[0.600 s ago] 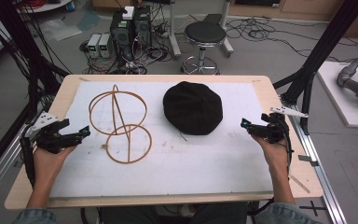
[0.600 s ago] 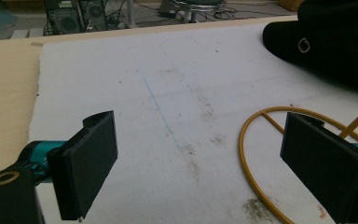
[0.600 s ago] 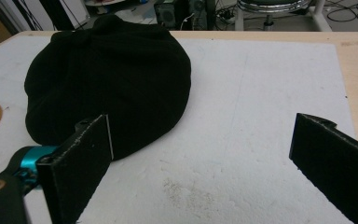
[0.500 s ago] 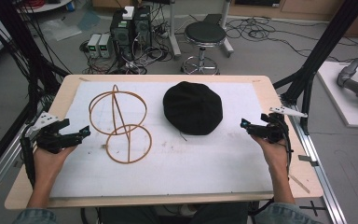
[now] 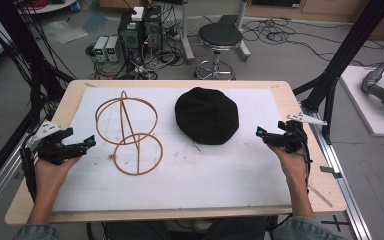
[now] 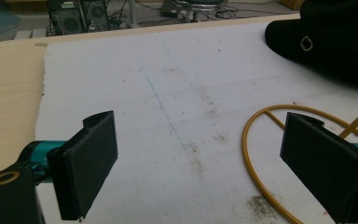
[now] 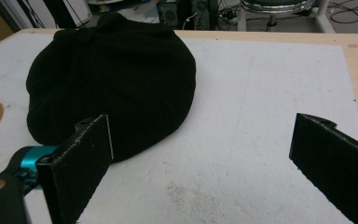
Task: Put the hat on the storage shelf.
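- The left gripper [image 5: 87,143] sits at the left edge of the white sheet [image 5: 220,175], jaws spread wide with nothing between them, held in the person's left hand [image 5: 50,167].
- The right gripper [image 5: 261,133] rests at the sheet's right side in the right hand [image 5: 292,162]; its jaws are also parted wide and grip nothing.
- The left gripper view shows bare, stained sheet between the jaws, with a faint blue line running across it, and a curve of the wire frame [image 6: 256,154] passing behind the right-hand jaw; a small metal ring on the black cap [image 6: 335,42] shows there, which the high view is too coarse to give.
- The right gripper view shows the cap [image 7: 112,79] just beyond the left-hand jaw, apart from it.
- In the high view the cap [image 5: 207,115] lies between the two grippers, nearer the right one; the frame [image 5: 127,132], two hoops joined by rods, stands just beside the left gripper.
- The wooden table [image 5: 300,100] carries the sheet.
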The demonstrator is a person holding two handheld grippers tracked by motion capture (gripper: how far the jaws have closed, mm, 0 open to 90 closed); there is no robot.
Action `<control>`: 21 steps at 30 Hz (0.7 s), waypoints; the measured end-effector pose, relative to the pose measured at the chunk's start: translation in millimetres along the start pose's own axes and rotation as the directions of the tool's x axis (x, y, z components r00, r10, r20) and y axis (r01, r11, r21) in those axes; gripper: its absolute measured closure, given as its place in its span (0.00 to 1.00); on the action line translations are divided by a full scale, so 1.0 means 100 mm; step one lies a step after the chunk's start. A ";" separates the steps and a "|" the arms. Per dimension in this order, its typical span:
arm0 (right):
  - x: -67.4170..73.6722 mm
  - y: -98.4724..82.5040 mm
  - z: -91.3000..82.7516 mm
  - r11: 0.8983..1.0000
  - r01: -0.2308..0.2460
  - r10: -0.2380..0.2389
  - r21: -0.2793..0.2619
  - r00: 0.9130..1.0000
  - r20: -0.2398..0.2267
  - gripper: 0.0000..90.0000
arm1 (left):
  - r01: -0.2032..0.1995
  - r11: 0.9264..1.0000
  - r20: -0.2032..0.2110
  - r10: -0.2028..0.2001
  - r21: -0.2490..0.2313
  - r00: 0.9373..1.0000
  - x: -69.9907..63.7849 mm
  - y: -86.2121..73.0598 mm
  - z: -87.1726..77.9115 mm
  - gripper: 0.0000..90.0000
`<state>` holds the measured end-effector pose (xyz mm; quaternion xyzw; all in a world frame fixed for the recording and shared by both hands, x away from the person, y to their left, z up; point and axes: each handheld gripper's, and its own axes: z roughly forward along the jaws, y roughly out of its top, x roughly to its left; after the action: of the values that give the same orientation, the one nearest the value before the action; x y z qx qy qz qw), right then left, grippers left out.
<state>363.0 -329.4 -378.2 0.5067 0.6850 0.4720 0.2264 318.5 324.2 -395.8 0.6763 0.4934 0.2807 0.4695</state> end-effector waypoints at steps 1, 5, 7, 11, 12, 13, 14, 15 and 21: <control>0.00 0.00 0.00 1.000 0.004 -0.004 -0.005 1.000 -0.002 0.06 | -0.001 1.000 0.002 0.001 -0.001 1.000 0.00 0.00 0.00 0.13; 0.01 0.01 0.00 1.000 0.000 0.000 -0.013 1.000 -0.006 0.06 | 0.003 1.000 0.011 -0.003 -0.001 1.000 0.00 0.00 0.00 0.13; 0.03 0.03 0.01 1.000 -0.003 0.003 -0.024 1.000 -0.016 0.06 | 0.004 1.000 0.013 -0.004 0.002 1.000 0.00 0.00 0.00 0.13; 0.11 0.08 0.04 0.999 0.004 -0.005 -0.045 0.999 -0.032 0.06 | 0.004 1.000 0.014 -0.004 0.001 1.000 0.01 0.00 0.00 0.13; 0.12 0.09 0.06 0.999 0.005 -0.007 -0.050 0.999 -0.037 0.06 | 0.004 1.000 0.013 -0.004 0.002 1.000 0.01 0.00 0.00 0.13; 0.15 0.11 0.08 0.999 -0.003 0.000 -0.050 0.999 -0.048 0.06 | 0.008 1.000 0.014 -0.008 -0.004 1.000 0.01 0.01 0.00 0.13; 0.17 0.14 0.11 0.999 -0.001 -0.002 -0.048 0.999 -0.055 0.06 | 0.004 1.000 0.017 -0.004 -0.002 1.000 0.01 0.01 0.00 0.13; 0.19 0.17 0.14 0.999 0.009 -0.012 -0.045 0.998 -0.060 0.06 | -0.001 1.000 0.020 0.001 -0.001 1.000 0.00 0.01 0.00 0.13; 0.39 0.38 0.32 0.997 0.061 -0.065 -0.045 0.994 -0.086 0.06 | -0.001 1.000 0.021 0.001 -0.003 1.000 -0.01 0.01 0.01 0.13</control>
<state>391.6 -279.2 -353.0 0.4588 0.6996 0.5009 0.2217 319.5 322.8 -394.8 0.6788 0.4876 0.2745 0.4756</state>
